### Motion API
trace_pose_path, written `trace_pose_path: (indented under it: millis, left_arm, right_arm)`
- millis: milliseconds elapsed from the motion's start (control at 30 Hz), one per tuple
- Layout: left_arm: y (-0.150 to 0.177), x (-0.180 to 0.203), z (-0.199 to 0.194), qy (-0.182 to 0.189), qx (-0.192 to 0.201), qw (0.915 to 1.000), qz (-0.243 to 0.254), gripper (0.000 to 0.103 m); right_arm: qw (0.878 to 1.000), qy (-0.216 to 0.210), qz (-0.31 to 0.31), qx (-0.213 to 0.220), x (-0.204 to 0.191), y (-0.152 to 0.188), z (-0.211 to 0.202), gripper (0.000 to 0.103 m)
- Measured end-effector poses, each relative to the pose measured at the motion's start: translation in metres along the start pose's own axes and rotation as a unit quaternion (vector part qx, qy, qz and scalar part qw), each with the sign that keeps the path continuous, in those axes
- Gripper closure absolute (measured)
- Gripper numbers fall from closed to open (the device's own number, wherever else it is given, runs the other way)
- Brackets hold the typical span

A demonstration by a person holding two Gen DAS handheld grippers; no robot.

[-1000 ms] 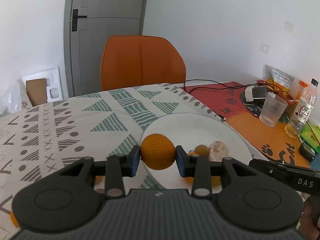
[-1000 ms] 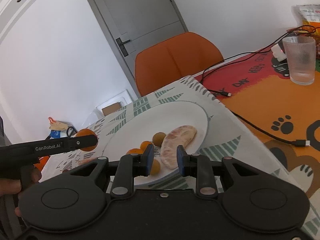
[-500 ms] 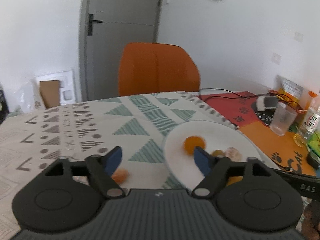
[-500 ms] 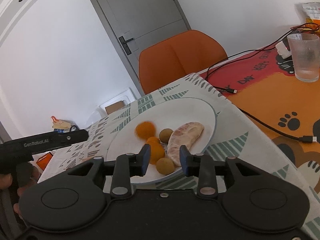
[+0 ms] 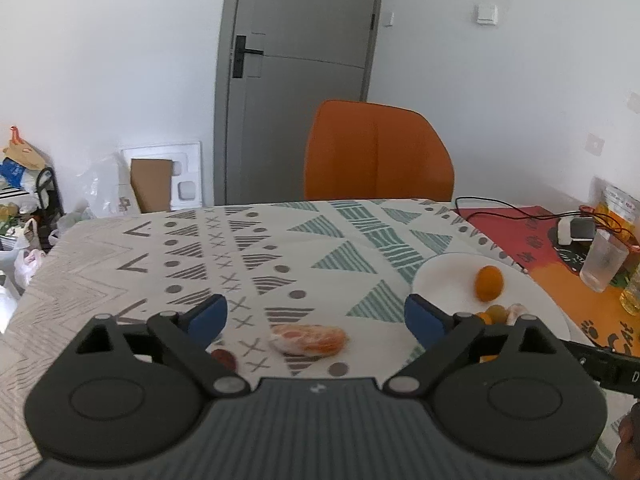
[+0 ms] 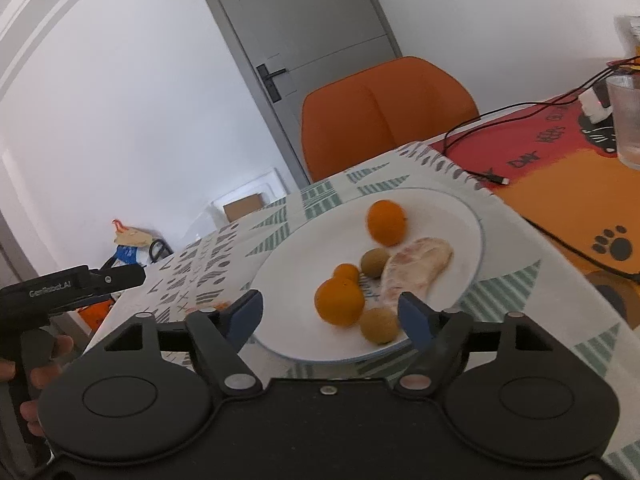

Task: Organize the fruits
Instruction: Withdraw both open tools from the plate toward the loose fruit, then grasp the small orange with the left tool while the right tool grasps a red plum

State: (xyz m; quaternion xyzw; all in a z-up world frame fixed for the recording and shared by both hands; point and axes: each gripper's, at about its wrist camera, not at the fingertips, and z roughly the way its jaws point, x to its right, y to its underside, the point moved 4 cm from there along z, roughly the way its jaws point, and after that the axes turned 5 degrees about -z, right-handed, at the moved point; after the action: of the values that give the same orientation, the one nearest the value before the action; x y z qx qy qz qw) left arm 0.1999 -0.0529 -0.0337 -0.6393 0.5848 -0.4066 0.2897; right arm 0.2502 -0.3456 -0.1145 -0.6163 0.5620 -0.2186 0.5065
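Patterned tabletop [image 5: 280, 248], white plate [image 6: 460, 220] bearing five fruits, peeled segment [image 5: 308, 340] left of plate in left view only, left tongs [image 5: 316, 316] and right tongs [image 6: 330, 312] just opened wide, empty.

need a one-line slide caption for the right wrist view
Open right gripper facing a white plate of oranges, small brown fruits and a peeled segment.

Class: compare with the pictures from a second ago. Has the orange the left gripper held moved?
Yes. The orange left the left gripper, whose jaws have just been opening, and now lies on the white plate.
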Motion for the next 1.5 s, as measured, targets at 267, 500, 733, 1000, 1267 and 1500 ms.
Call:
trace_pose_path:
  millis: [267, 500, 733, 1000, 1267, 1500]
  left_arm:
    - [0.002, -0.021, -0.014, -0.014, 0.009, 0.9998, -0.014, 0.006]
    - [0.004, -0.041, -0.026, -0.028, 0.016, 0.9991, -0.028, 0.006]
    - [0.011, -0.063, -0.033, -0.033, -0.001, 0.9985, -0.044, 0.006]
    - [0.024, -0.085, -0.033, -0.042, -0.011, 0.997, -0.064, 0.009]
    - [0.035, -0.105, -0.03, -0.044, -0.022, 0.9952, -0.085, 0.039]
    - [0.043, -0.121, -0.019, -0.049, -0.035, 0.9929, -0.102, 0.052]
  right_arm:
    - [1.0, -0.007, -0.013, 0.003, -0.017, -0.001, 0.001, 0.012]
    - [1.0, -0.015, -0.026, -0.003, -0.033, 0.0, 0.004, 0.007]
    - [0.999, -0.027, -0.043, -0.011, -0.053, 0.002, 0.01, 0.007]
    - [0.997, -0.038, -0.063, -0.026, -0.075, 0.008, 0.02, 0.007]
    - [0.994, -0.051, -0.083, -0.04, -0.096, 0.013, 0.03, 0.007]
    - [0.993, -0.055, -0.095, -0.051, -0.108, 0.016, 0.04, 0.007]
